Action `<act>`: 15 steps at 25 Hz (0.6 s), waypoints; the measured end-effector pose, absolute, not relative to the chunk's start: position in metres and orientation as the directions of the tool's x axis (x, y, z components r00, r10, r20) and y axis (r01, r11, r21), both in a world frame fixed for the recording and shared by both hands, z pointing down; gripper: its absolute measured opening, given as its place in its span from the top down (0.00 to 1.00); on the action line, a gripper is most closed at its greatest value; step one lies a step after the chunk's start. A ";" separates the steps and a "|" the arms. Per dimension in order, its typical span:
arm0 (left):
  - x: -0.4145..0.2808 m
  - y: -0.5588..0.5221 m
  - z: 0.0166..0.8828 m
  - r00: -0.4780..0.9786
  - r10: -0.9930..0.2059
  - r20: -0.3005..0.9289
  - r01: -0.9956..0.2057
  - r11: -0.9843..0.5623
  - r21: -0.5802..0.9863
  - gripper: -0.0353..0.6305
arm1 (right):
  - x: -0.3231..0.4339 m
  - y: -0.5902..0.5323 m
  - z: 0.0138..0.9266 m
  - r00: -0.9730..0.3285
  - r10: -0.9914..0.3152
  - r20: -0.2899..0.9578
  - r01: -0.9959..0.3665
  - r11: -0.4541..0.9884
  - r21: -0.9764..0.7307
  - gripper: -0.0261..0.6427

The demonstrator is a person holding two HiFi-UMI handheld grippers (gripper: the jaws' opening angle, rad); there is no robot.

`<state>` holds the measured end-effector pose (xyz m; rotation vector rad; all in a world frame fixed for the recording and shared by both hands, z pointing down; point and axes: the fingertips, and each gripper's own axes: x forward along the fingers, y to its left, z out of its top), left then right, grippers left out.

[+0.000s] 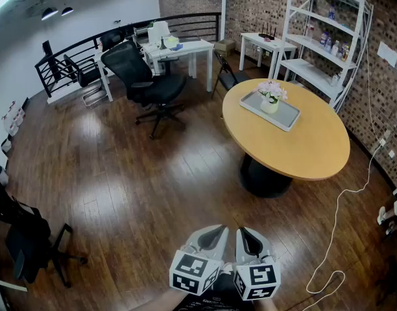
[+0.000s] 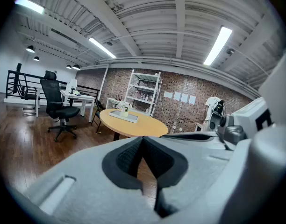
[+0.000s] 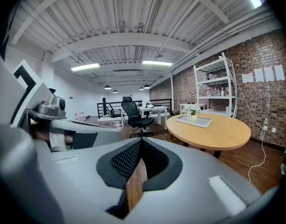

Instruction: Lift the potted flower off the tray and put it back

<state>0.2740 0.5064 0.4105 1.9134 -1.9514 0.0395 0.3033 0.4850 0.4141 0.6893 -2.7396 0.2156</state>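
Wood floor (image 1: 153,180), tray (image 1: 287,116) near table (image 1: 309,151) edge

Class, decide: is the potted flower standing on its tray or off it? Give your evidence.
On it, upright: the potted flower stands inside the rim of the tray on the round table.
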 end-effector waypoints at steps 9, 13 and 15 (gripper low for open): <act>0.228 0.455 0.422 0.012 -0.946 0.323 -0.966 0.073 0.249 0.94 | 0.254 0.434 0.425 -0.849 -0.417 0.323 -0.466 0.881 -0.087 0.96; 0.204 0.406 0.427 0.001 -0.942 0.336 -0.965 0.087 0.248 0.94 | 0.229 0.387 0.428 -0.854 -0.412 0.319 -0.460 0.883 -0.090 0.96; 0.191 0.378 0.426 -0.001 -0.940 0.343 -0.968 0.087 0.237 0.94 | 0.216 0.359 0.426 -0.856 -0.409 0.316 -0.458 0.884 -0.096 0.96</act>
